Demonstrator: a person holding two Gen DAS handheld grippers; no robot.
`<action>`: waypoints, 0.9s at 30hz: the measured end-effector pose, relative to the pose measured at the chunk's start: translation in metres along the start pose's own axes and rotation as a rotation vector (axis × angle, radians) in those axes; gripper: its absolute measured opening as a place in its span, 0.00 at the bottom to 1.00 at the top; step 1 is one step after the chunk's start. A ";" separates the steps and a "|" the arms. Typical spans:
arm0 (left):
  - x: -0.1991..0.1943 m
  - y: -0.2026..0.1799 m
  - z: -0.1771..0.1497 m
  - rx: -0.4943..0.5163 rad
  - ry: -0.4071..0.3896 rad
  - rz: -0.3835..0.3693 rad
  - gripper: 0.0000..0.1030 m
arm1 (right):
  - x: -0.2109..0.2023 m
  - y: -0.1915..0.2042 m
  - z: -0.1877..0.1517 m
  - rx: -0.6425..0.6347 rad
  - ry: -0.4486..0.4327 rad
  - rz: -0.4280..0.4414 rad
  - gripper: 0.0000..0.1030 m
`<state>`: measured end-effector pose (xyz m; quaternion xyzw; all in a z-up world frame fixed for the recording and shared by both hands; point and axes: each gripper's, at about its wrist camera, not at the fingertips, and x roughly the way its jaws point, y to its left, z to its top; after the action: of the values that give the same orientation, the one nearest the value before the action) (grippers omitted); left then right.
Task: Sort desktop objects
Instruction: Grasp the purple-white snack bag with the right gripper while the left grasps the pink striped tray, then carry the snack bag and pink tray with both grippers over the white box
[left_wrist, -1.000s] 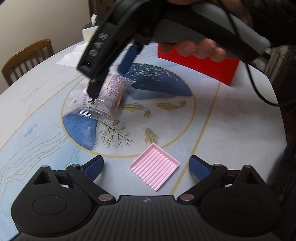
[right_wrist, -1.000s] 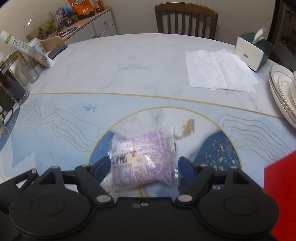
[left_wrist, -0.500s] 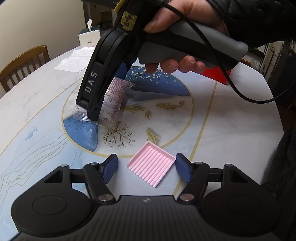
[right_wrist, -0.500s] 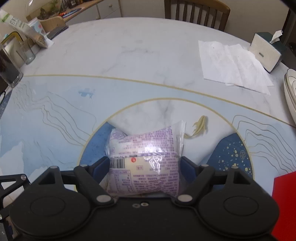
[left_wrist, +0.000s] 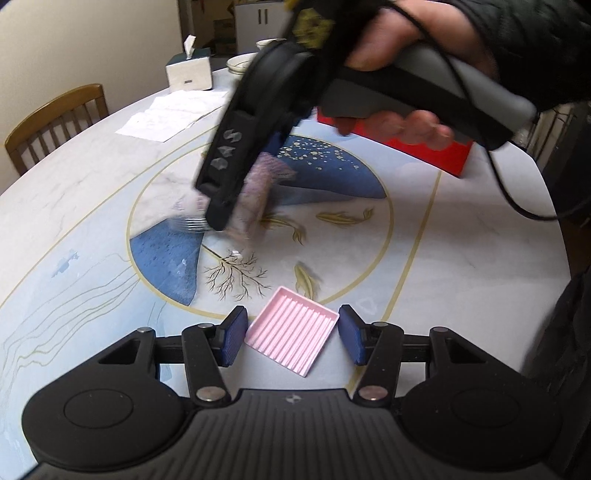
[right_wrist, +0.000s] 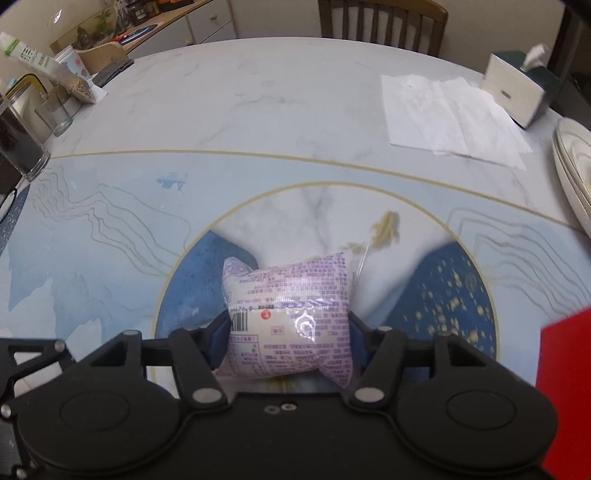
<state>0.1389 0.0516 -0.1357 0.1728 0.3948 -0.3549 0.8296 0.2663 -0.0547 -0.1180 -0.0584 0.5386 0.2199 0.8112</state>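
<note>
1. A purple snack packet (right_wrist: 291, 325) sits clamped between the right claw (right_wrist: 290, 339) pads, whose jaws have just been closing on it, apparently lifting it for sorting.
2. Nearer the viewer than the packet, a pink ridged tray (left_wrist: 291, 341) lies flat on the desk (left_wrist: 461, 258), between the left claw (left_wrist: 291, 336) pads; its jaws have just been closing but stand apart, not yet touching it.
3. Beyond the packet waits a red box (left_wrist: 424, 155), likely a sorting bin.

The marbled round table (right_wrist: 258, 103) bears paper sheets (right_wrist: 443, 110), a tissue box (right_wrist: 517, 88) and a pink ridged tray (left_wrist: 291, 339).

One pink tray (left_wrist: 291, 334), one purple packet (right_wrist: 290, 325), one red box (left_wrist: 424, 153), one tissue box (right_wrist: 517, 88), one chair (left_wrist: 55, 122).
</note>
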 end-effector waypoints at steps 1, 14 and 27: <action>0.000 0.000 0.000 -0.010 0.000 0.004 0.51 | -0.002 -0.001 -0.004 0.004 0.002 0.001 0.58; -0.005 -0.003 -0.001 -0.148 0.007 0.071 0.51 | -0.044 -0.026 -0.063 0.118 0.029 0.017 0.57; -0.021 -0.008 -0.003 -0.320 -0.006 0.116 0.51 | -0.096 -0.044 -0.100 0.183 -0.013 0.044 0.57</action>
<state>0.1221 0.0571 -0.1210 0.0597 0.4334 -0.2396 0.8667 0.1691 -0.1554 -0.0789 0.0294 0.5523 0.1880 0.8116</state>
